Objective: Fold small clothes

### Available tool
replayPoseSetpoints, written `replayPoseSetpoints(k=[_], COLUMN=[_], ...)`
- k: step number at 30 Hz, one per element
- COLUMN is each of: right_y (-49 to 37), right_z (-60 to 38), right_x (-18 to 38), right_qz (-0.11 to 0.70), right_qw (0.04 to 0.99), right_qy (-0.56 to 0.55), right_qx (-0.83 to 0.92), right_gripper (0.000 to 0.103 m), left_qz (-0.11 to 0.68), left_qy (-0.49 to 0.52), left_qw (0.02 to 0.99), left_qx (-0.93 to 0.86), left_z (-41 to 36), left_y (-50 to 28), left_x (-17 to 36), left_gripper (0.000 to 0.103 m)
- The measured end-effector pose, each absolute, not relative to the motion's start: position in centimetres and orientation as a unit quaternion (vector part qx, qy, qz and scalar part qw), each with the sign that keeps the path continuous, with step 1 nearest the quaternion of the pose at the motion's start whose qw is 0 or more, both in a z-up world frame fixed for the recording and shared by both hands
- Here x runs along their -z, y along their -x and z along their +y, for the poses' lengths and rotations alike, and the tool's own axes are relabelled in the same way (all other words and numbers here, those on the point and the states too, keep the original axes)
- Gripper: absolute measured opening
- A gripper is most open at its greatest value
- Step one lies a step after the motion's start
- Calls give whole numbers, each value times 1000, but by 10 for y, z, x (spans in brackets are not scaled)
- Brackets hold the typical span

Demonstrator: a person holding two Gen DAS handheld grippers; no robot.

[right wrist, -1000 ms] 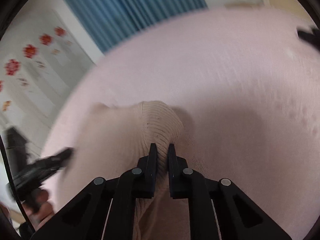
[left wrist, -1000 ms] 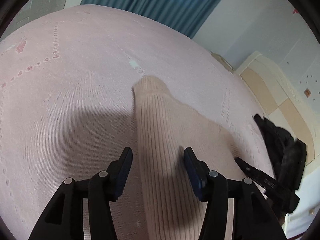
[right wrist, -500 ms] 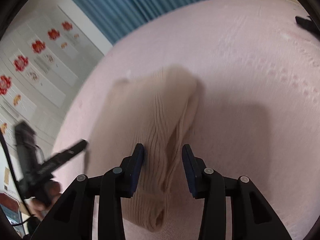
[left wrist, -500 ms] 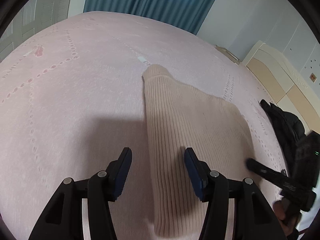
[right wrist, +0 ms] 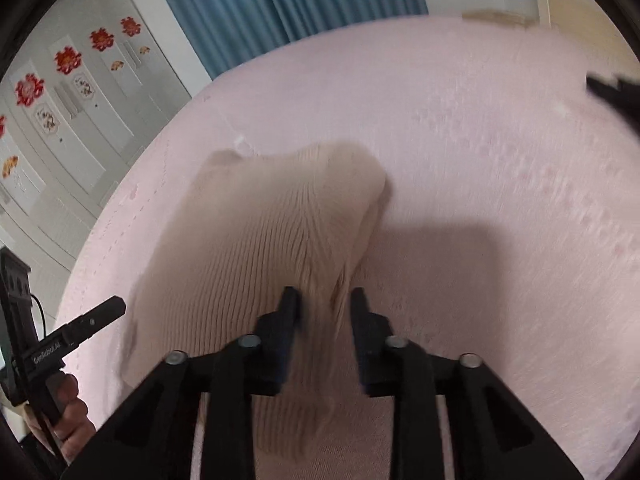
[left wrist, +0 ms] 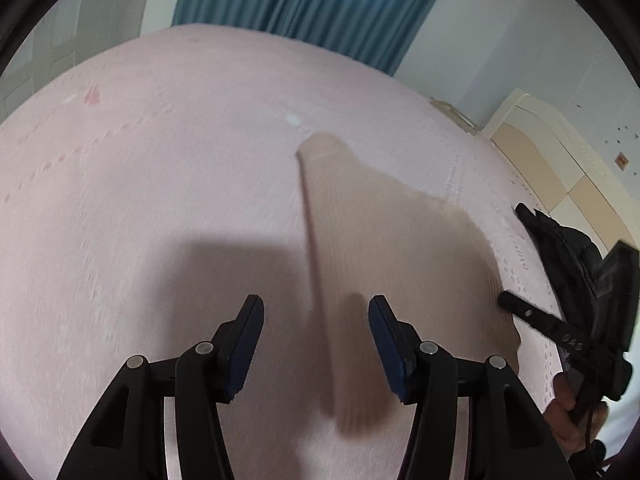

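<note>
A beige ribbed knit garment (left wrist: 384, 248) lies folded on the pink bedspread (left wrist: 160, 184), with its narrow end pointing away. My left gripper (left wrist: 316, 304) hovers open above the garment's left edge and holds nothing. My right gripper (right wrist: 323, 294) stands open over the garment's (right wrist: 260, 240) raised right fold. The cloth runs under the gap and the pads do not press on it. One finger of the right gripper (left wrist: 528, 314) shows at the garment's right edge in the left wrist view. A finger of the left gripper (right wrist: 96, 316) shows at the left of the right wrist view.
A black garment (left wrist: 560, 240) lies on the bed to the right of the beige one. Blue curtains (left wrist: 312, 4) hang behind the bed. A white wardrobe (right wrist: 80, 112) with red flower stickers stands at the left. A cream and tan cabinet (left wrist: 560, 152) stands at the right.
My right gripper was shut on the garment's fold, then opened and let it drop onto the bed. Both grippers drew back and up a little. The garment now lies flatter.
</note>
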State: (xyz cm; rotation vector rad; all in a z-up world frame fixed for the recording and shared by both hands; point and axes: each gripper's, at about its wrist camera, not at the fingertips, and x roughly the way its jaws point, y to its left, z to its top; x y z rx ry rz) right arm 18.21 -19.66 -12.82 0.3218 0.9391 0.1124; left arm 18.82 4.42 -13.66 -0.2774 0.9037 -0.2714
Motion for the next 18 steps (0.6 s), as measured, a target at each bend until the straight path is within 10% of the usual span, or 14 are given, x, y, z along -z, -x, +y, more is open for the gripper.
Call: replayPoseSetpoints(k=[18], right_y=[-235], right_z=[-167], right_x=[146], right_qz=[453], right_qw=[885], right_qy=[-88], right_qx=[-67], right_gripper=[21], left_qz=[420], left_qy=[31], left_qw=[897], left_qx=[137], left_z=[-24], left_y=[-231], left_x=[152], left_gripper=[54])
